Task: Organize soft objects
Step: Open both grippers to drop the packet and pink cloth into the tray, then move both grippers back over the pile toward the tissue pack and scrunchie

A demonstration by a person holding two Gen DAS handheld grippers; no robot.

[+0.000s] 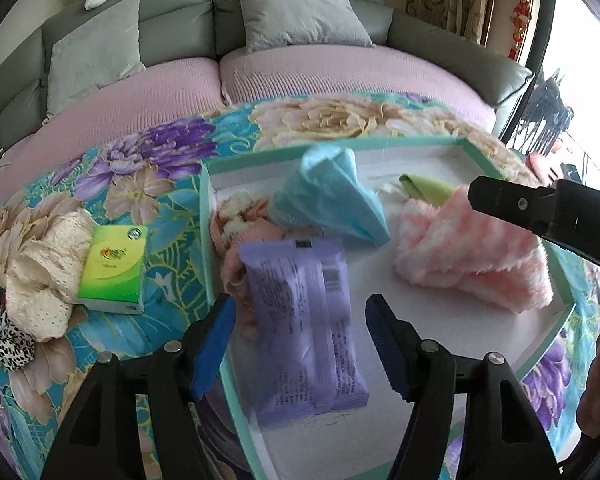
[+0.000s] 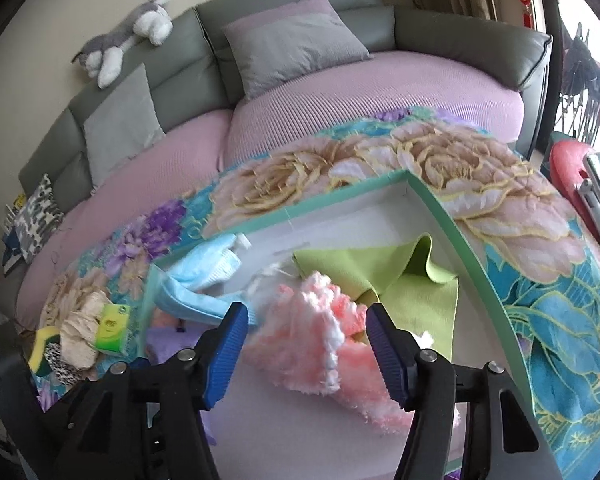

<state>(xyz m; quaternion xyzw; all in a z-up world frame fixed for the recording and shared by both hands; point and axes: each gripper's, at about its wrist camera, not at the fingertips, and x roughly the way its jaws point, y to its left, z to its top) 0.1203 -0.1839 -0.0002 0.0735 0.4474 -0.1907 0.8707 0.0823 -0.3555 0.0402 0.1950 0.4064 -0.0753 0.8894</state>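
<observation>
Purple packet [image 1: 304,332] between released left tool [image 1: 300,344]; pink fluffy cloth [image 2: 316,340] between released right tool [image 2: 306,352].

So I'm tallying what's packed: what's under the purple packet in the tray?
The purple packet lies partly on a peach cloth, which sticks out at its left. The rest is covered, so anything else underneath stays hidden.

Black hand-held gripper [image 1: 300,344] w/ ribbed blue pads [image 1: 214,344], silver pivot pins.

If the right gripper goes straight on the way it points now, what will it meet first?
Most likely the fluffy pink cloth, lying in the tray between the open right gripper; depth is uncertain.
</observation>
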